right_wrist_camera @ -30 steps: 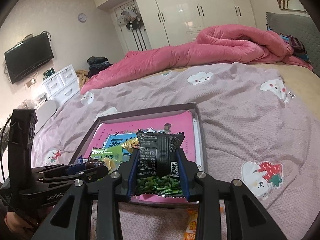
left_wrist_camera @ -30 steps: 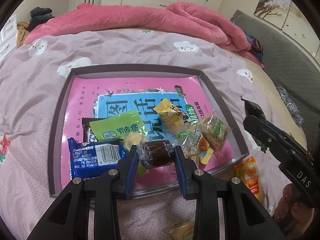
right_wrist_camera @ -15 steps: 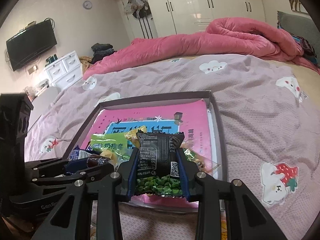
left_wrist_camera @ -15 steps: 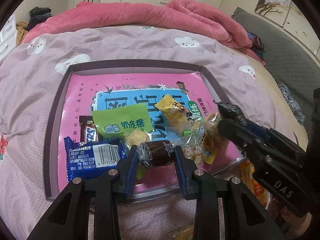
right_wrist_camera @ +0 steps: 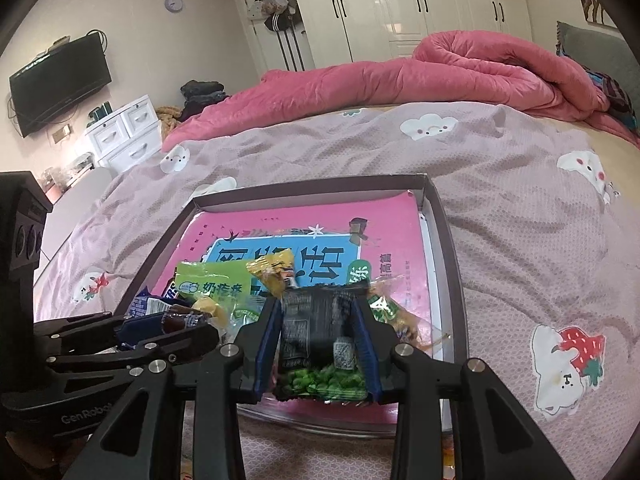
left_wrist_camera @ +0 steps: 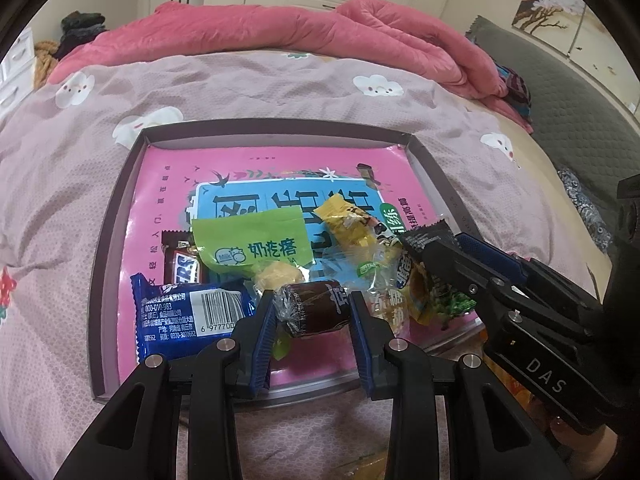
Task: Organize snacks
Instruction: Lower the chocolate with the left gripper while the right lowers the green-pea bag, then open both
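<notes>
A shallow box tray [left_wrist_camera: 116,208] lined with a pink book lies on the bed. Several snacks sit in its near half: a blue wafer pack [left_wrist_camera: 188,316], a green pouch [left_wrist_camera: 252,244], a yellow candy [left_wrist_camera: 344,220]. My left gripper [left_wrist_camera: 312,312] is shut on a brown wrapped candy [left_wrist_camera: 316,310] over the tray's near edge. My right gripper [right_wrist_camera: 320,344] is shut on a black pack of green peas [right_wrist_camera: 320,344] and holds it over the tray's [right_wrist_camera: 444,216] near right part, above the snack pile.
A pink quilt [left_wrist_camera: 280,28] is heaped at the far side of the bed. An orange snack pack [left_wrist_camera: 504,384] lies on the bedspread right of the tray, mostly hidden by the right gripper. White drawers [right_wrist_camera: 124,132] stand at the left.
My right gripper has moved forward and left with the pea pack, from beside the tray to over its near right part. My left gripper has kept the brown candy almost still.
</notes>
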A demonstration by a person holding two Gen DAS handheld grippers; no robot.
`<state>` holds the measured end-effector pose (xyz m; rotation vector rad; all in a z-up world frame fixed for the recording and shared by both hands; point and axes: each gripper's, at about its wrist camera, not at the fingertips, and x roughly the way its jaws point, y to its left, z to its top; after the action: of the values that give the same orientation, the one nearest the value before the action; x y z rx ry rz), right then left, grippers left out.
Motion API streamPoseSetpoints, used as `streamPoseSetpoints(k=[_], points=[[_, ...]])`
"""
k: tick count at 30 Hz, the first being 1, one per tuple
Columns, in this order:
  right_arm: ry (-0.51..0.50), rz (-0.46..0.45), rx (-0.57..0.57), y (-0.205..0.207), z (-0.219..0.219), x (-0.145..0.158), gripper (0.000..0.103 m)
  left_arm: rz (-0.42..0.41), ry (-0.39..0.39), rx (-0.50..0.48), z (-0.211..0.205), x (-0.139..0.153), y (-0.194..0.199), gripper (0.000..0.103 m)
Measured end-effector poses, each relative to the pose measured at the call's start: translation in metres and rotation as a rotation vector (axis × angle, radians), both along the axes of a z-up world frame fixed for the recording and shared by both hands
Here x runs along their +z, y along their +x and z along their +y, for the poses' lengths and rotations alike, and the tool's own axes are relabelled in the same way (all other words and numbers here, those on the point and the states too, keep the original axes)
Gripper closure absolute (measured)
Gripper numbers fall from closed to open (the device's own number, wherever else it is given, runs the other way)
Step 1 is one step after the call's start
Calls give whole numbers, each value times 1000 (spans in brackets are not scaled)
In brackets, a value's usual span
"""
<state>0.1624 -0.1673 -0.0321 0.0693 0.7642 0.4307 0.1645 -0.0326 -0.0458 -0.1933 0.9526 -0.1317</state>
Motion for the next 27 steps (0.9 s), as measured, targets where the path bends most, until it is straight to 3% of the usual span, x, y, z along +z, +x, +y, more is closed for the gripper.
streamPoseSetpoints(k=[27], points=[[12, 1, -9, -8, -8, 7, 66, -4, 2, -6, -1, 4, -4, 65]])
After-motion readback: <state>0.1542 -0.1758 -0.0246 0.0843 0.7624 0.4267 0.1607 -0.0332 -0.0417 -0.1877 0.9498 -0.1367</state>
